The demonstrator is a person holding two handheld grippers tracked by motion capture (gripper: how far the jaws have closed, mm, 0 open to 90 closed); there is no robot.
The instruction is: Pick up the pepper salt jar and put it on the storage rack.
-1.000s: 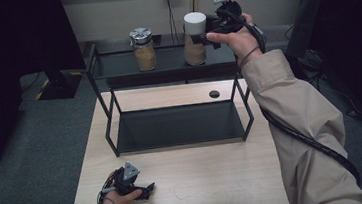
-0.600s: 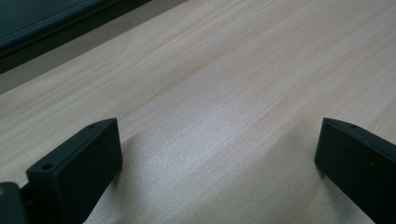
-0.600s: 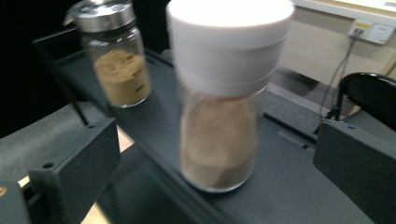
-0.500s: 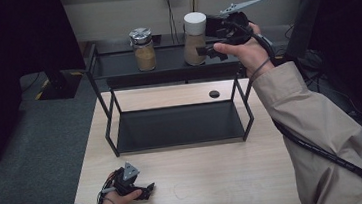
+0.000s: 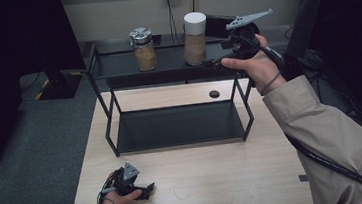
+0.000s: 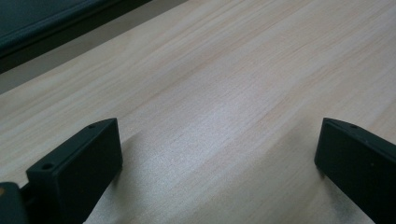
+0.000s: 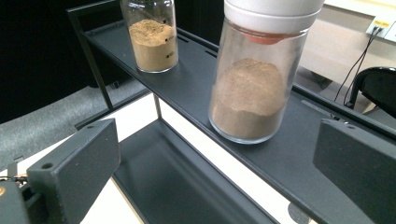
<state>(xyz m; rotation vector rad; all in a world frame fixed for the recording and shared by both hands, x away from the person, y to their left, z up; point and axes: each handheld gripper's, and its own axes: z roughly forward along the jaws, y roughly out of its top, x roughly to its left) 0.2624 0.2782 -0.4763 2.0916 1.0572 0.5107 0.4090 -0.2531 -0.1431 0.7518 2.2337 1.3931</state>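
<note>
Jars stand on the top shelf of a black rack (image 5: 104,107) on the tabletop (image 5: 216,179). One jar with a white lid (image 5: 195,38) holds brown powder. Another jar with a shiny lid (image 5: 143,49) stands well apart to its left. The right gripper (image 5: 215,63) is held in the air near the white-lid jar, jaws wide and holding nothing. A second ago it touched that jar; now it has pulled back. The left gripper (image 5: 145,191) rests on the tabletop, jaws wide and holding nothing.
</note>
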